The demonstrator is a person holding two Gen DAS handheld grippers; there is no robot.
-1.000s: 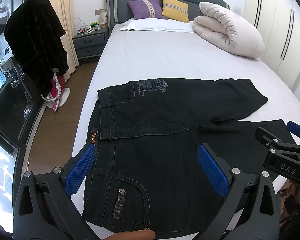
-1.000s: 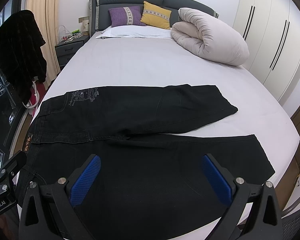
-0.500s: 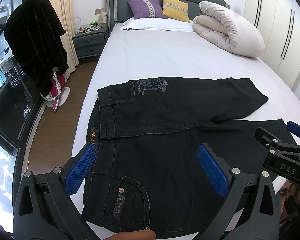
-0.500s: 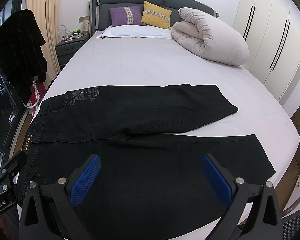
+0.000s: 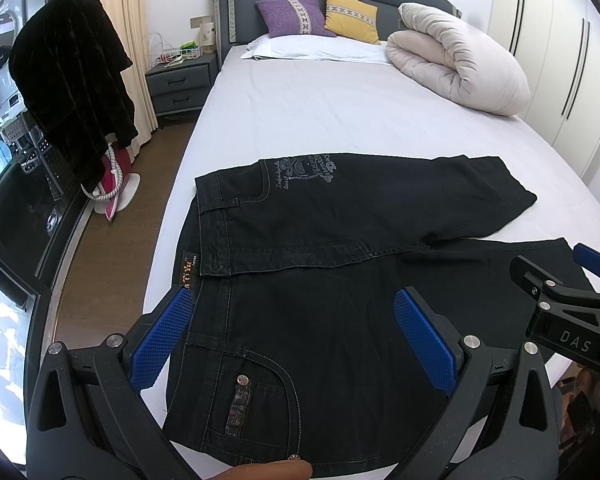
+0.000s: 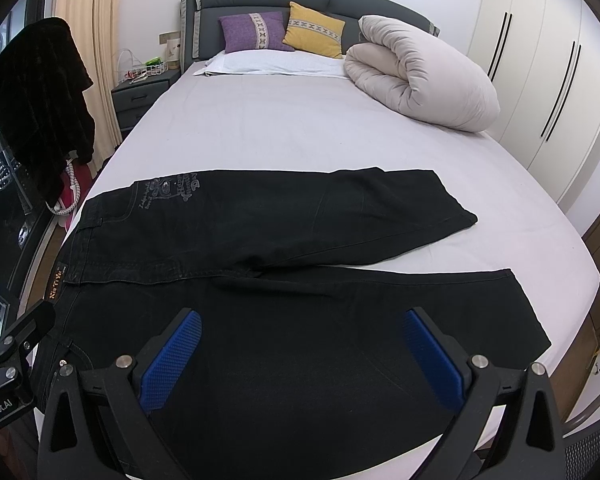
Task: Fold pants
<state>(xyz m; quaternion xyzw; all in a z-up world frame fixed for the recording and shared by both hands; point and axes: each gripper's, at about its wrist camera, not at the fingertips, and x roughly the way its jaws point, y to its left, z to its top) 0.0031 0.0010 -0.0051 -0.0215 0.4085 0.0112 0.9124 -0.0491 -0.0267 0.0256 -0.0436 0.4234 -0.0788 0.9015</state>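
Left wrist view: black pants (image 5: 340, 280) lie flat on the near part of the bed (image 5: 320, 120), waistband at the left, both legs running right. The far leg angles away from the near leg, so a wedge of sheet shows between the 2 hems. Judgement: the garment is spread this way so that 1 leg can be laid over the other as the first fold.

Left gripper (image 5: 296, 336) hangs over the near hip pocket, its blue pads wide apart, nothing between them. Right gripper (image 6: 300, 356) hangs over the near leg, pads likewise spread and empty. Judgement: 1 tool by the waistband, 1 further along the leg, placed to lift the near edge evenly.

Containers: a nightstand (image 5: 180, 88) with 2 closed drawers stands left of the headboard; contents hidden. A wire basket (image 5: 188, 50) on top holds small items, too small to identify. A rolled duvet (image 5: 460, 60) sits far right, well apart from the pants.
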